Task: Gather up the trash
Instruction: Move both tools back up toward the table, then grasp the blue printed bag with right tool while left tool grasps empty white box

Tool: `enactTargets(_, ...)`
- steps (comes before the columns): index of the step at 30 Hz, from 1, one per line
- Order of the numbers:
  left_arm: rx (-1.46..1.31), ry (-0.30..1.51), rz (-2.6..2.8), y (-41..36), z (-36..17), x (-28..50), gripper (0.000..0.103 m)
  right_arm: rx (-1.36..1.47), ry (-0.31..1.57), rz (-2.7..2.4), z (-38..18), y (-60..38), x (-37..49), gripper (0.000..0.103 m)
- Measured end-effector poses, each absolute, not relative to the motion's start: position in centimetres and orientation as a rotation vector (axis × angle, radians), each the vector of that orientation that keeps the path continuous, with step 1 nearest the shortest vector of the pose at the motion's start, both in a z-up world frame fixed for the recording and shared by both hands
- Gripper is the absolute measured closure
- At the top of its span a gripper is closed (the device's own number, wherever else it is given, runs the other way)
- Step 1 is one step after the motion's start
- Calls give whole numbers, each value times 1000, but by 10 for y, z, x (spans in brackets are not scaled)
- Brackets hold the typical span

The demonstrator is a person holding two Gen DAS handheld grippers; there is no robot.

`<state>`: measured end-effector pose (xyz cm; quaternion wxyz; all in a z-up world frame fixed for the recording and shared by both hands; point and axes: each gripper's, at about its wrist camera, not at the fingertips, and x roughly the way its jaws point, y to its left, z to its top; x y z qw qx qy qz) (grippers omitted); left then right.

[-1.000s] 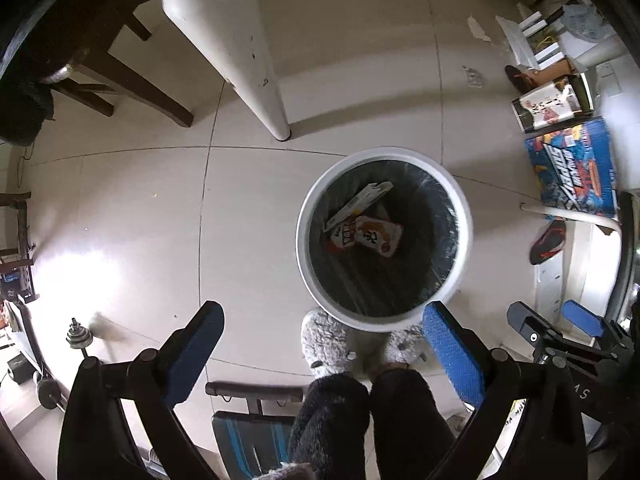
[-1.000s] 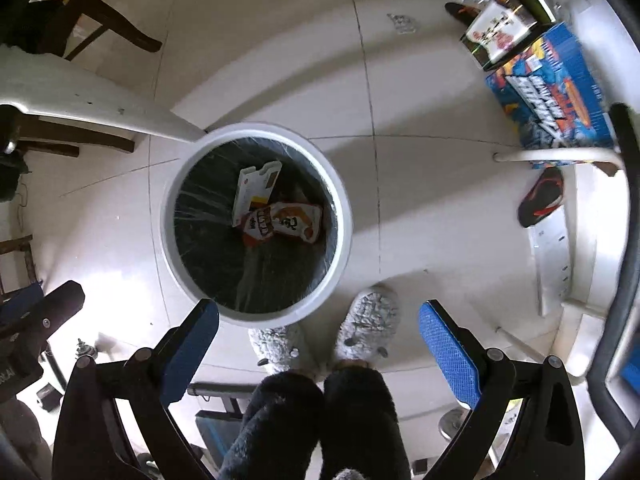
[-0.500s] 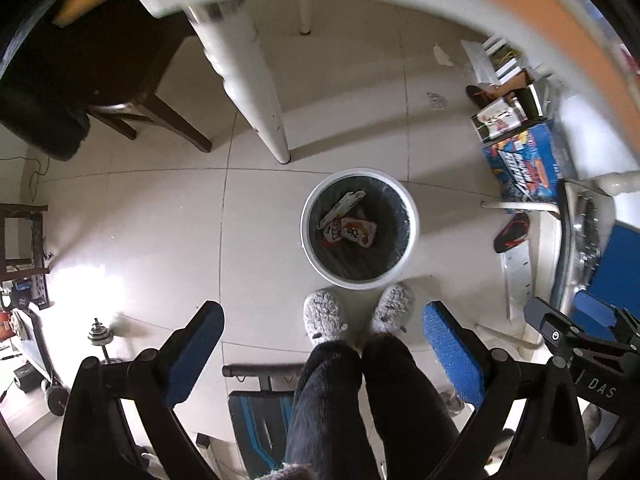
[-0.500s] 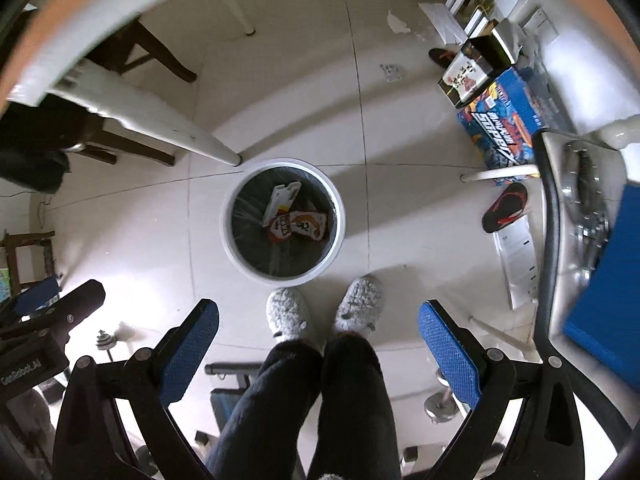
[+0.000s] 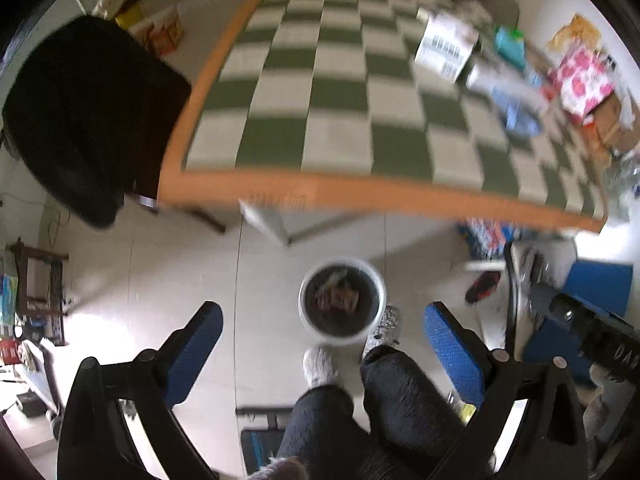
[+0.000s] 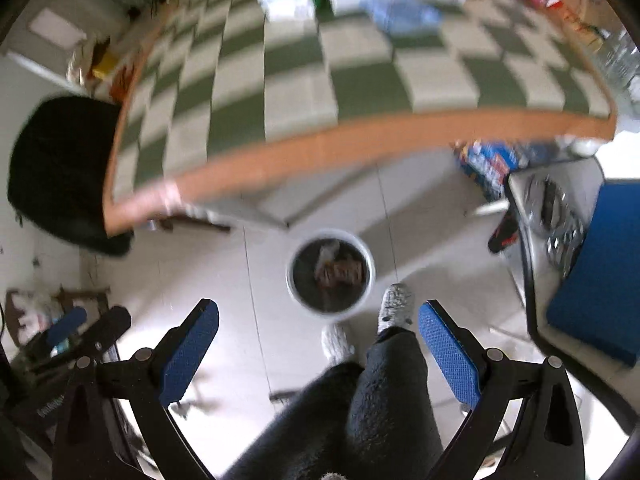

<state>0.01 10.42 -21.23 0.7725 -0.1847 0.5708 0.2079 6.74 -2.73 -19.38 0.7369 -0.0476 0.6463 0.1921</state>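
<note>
On the floor below the checked table [image 5: 340, 92] edge — white trash bin [image 5: 342, 300] holding wrappers, just ahead of slippered feet [image 5: 320, 362]. Left gripper [image 5: 323, 344] and right gripper [image 6: 318, 342] — both spread wide, holding nothing.

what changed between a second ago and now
Both grippers, left and right, rose away from the trash bin and now look over the checkered table. Nothing was grasped or released. Both stay open and empty, and the wrappers remain in the bin.
</note>
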Motion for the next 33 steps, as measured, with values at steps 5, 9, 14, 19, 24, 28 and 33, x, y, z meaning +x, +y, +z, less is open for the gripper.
enactTargets(5,-370,1178,472,119,-189,74,0,-72,1356,376,-153,-30,153,2)
enactTargets(9,-301,1189,510,123,-191,145,0,-118,1364,337,-161,-24,237,2)
enactTargets(14,-245,1255,568,136,-208,210,0,-221,1423,310,-209,-1,337,2)
enactTargets(19,-238,1337,595,147,-235,251,0,-308,1505,312,-264,27,390,5)
enactTargets(24,-202,1341,579,147,-229,277,0,-328,1511,331,-278,37,399,53)
enactTargets(28,-159,1324,508,140,-212,306,0,-294,1489,303,-269,21,403,70)
enactTargets(33,-150,1360,334,130,-212,356,0,-174,1484,222,-253,-20,422,72)
